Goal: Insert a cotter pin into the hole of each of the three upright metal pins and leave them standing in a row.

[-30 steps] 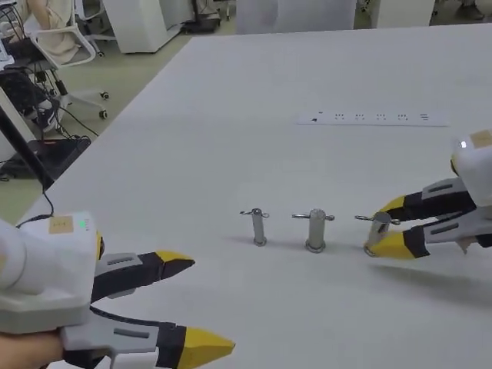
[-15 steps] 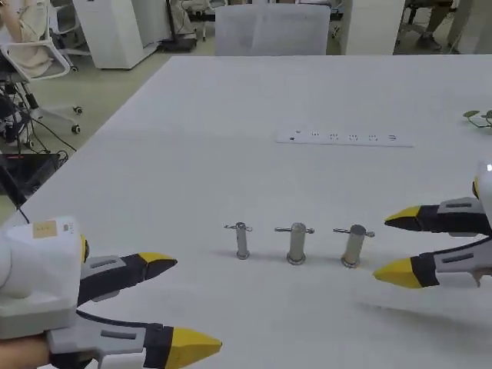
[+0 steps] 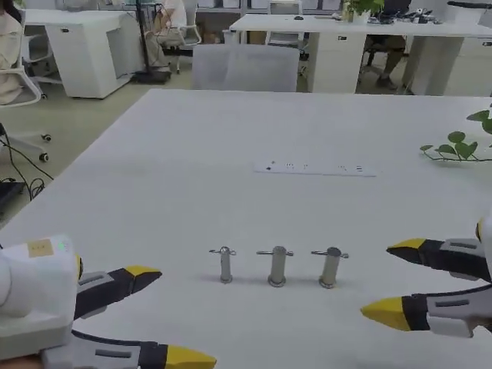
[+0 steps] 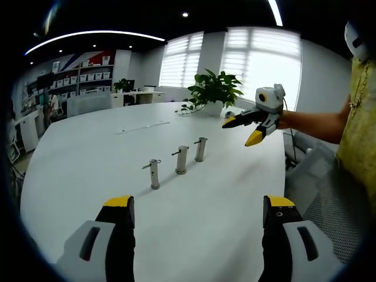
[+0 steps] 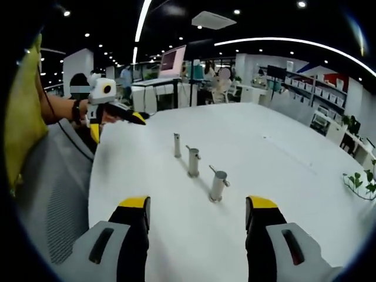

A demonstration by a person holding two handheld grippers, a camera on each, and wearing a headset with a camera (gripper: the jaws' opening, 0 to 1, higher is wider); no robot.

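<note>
Three upright grey metal pins stand in a row at the lower centre of the head view on the white table. Each carries a thin wire cotter pin through its top. The left gripper, at lower left, and the right gripper, at lower right, have their fingers apart, holding nothing, clear of the row. The task looks done. Any retreat should go outward, wide of the end pins.

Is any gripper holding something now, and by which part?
Nothing is held. The left gripper and right gripper are open, away from the three pins.
</note>
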